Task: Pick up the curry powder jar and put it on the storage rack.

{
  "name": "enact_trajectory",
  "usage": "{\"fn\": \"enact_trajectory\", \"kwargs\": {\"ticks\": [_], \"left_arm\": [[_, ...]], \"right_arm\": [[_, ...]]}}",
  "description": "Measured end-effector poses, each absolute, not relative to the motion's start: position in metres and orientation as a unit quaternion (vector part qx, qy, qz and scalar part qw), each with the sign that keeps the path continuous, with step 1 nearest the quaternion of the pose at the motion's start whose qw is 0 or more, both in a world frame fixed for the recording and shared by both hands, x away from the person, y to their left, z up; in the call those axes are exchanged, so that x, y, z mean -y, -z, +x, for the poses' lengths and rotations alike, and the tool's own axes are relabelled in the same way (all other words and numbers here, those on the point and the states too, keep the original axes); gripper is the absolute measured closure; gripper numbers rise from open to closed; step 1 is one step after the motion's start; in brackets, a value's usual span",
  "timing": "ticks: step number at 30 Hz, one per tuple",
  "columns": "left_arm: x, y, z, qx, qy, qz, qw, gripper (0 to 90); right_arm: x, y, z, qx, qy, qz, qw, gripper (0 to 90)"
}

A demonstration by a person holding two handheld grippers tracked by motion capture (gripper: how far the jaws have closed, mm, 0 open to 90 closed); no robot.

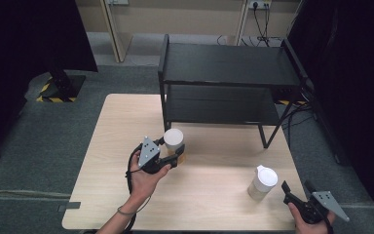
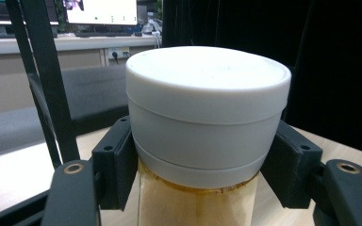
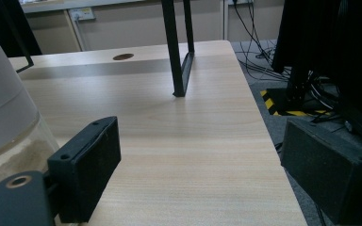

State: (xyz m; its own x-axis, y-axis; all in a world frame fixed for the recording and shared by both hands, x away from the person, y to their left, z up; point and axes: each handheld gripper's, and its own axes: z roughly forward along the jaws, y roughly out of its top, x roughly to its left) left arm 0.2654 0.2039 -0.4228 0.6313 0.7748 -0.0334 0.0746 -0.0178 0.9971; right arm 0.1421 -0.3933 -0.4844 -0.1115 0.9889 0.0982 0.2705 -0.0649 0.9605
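The white-lidded jar (image 2: 207, 127) sits squarely between your left gripper's (image 1: 175, 157) fingers (image 2: 118, 165), which are clamped on it just under the lid, one pad on each side, in front of the black shelf rack (image 1: 224, 83). Your right gripper (image 1: 296, 191) rests at the near corner of the table (image 1: 214, 195) with its fingers (image 3: 87, 165) spread wide and nothing between them; a second jar (image 1: 263, 183) stands just outside its left finger, not touched

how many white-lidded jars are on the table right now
2. One white-lidded jar sits clamped in the left tool near the black shelf rack; the other jar stands near the open right tool.
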Motion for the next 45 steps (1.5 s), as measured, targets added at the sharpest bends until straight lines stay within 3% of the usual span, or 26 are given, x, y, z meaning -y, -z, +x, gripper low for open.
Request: {"fn": "enact_trajectory", "kwargs": {"ticks": [45], "left_arm": [[-0.186,0.326,0.275,-0.309,-0.354,0.586,0.66,34.8]], "right_arm": [[0.393,0.485,0.142,-0.57,-0.479,0.552,0.376,13.0]]}}
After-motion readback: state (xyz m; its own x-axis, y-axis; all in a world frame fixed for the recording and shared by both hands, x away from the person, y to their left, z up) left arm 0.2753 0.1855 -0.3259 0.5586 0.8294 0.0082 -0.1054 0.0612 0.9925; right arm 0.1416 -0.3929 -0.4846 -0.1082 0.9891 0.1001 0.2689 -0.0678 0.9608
